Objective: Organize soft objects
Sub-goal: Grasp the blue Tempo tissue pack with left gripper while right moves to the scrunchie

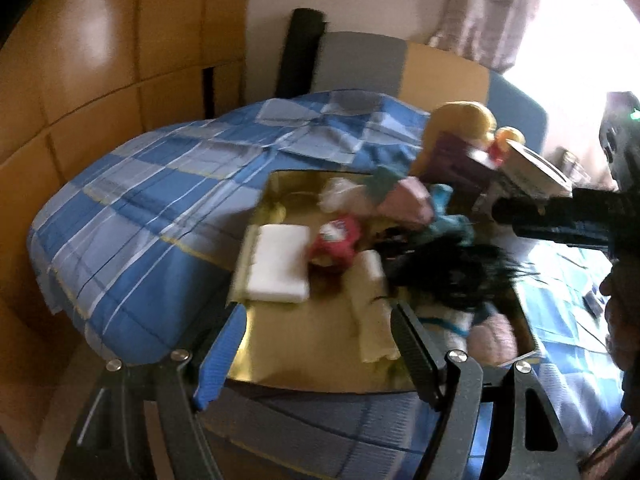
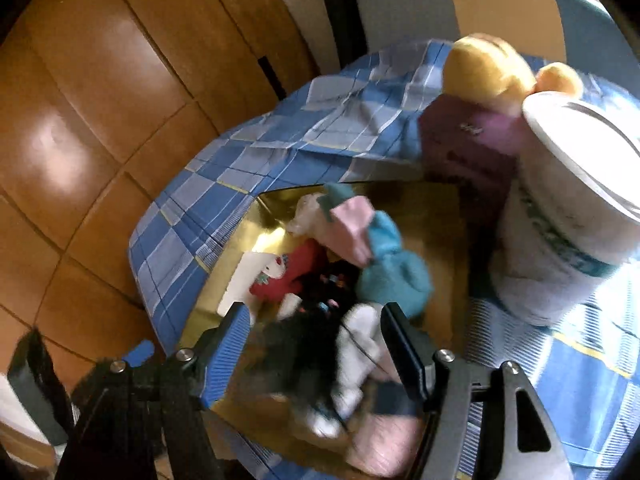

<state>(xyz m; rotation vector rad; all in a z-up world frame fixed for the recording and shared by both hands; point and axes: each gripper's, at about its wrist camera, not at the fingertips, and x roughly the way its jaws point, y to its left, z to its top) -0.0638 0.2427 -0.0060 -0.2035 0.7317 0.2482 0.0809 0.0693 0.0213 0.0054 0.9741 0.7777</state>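
Note:
A gold tray lies on a bed with a blue checked cover. On it lie a white folded pad, a red soft toy, a pale yellow cloth, a pink cloth, a teal plush and a black fuzzy item. My left gripper is open above the tray's near edge. My right gripper is open over the black fuzzy item and a white soft piece. The right gripper's body reaches in from the right in the left wrist view.
A yellow-haired doll in purple and a large white tub stand on the bed behind the tray. A wooden wardrobe is at the left. A grey and tan headboard and a curtain are behind.

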